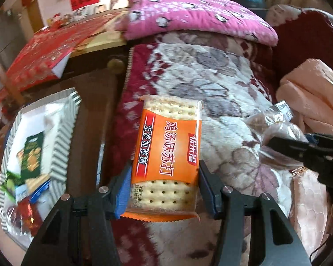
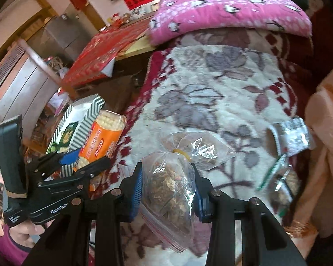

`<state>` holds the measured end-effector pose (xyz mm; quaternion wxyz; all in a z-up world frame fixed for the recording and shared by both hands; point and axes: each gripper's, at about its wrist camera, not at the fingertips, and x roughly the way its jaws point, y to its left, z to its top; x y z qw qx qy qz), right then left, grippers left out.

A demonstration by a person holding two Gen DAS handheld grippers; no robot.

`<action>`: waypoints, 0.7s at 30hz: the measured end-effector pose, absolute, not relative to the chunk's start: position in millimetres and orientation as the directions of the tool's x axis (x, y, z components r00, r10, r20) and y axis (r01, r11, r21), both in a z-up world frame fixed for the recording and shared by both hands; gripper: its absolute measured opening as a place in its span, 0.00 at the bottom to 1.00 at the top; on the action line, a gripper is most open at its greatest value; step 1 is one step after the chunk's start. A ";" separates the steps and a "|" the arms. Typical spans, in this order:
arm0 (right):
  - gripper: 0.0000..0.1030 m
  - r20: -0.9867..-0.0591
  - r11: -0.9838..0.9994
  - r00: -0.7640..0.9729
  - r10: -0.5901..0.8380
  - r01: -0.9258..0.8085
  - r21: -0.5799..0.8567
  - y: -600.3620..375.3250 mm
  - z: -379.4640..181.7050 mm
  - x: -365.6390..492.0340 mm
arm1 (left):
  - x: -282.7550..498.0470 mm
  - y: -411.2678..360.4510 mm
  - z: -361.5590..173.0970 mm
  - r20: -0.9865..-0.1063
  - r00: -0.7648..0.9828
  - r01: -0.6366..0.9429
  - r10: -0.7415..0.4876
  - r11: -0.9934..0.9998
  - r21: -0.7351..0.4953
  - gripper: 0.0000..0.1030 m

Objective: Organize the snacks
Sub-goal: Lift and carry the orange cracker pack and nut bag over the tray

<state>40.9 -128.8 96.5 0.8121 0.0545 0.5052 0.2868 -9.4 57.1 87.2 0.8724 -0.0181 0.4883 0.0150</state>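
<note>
My left gripper (image 1: 165,177) is shut on an orange pack of soda crackers (image 1: 166,155) and holds it above the floral blanket (image 1: 211,84). In the right wrist view the left gripper (image 2: 84,161) shows at the left with the crackers (image 2: 102,137), beside the striped box (image 2: 86,115). My right gripper (image 2: 167,188) is shut on a clear plastic bag of brown dried snacks (image 2: 168,186), tied with a yellow band. That bag (image 1: 275,133) and the right gripper (image 1: 277,146) show at the right of the left wrist view. The striped box (image 1: 62,150) at lower left holds several snack packs.
A pink pillow (image 1: 188,15) lies at the far end of the blanket. A red-covered table (image 1: 55,48) stands at the left. A silver foil pack (image 2: 293,137) and another clear bag (image 2: 284,184) lie at the right on the blanket. A peach quilt (image 1: 310,93) is at the right.
</note>
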 end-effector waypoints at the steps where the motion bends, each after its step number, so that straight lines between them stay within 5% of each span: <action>1: 0.40 -0.790 0.825 0.318 0.524 -0.420 0.378 -122.8 96.3 39.3 | -11.8 61.0 87.9 -0.852 0.523 -0.054 0.015 0.998 -0.016 0.53; 21: 0.40 -0.800 0.705 0.202 0.565 -0.621 0.341 -4.1 107.2 14.2 | -60.9 168.9 116.8 -0.824 0.551 -0.283 0.128 0.958 -0.040 0.53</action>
